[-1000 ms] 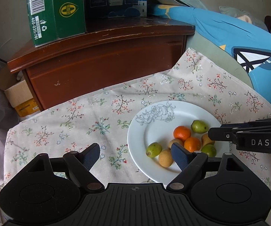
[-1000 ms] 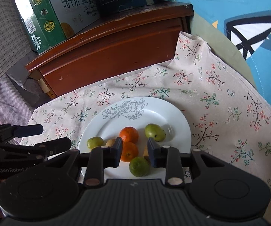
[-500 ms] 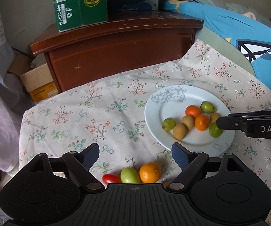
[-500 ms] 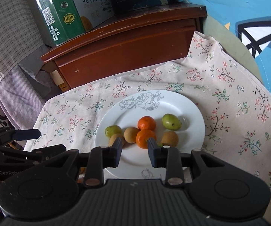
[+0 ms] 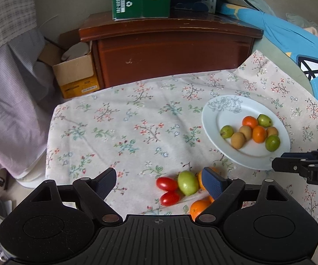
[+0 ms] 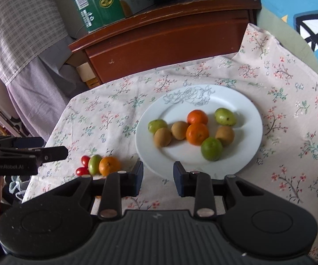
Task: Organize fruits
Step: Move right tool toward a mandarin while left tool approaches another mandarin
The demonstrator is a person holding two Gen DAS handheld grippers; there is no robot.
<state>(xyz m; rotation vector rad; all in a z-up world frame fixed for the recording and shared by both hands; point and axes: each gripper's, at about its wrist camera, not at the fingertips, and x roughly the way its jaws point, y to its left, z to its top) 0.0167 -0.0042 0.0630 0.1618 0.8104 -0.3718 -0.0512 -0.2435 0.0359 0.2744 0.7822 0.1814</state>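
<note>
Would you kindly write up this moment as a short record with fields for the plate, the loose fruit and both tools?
surface: floral tablecloth
plate: white plate holding eight small fruits: two orange, three green, three brown
loose fruit: on the cloth beside the plate, two cherry tomatoes, a green fruit, and oranges partly hidden behind the left tool's finger
left tool: jaws wide, nothing between the pads, above the loose fruit
right tool: jaws narrow with a small gap, empty, at the plate's near rim
</note>
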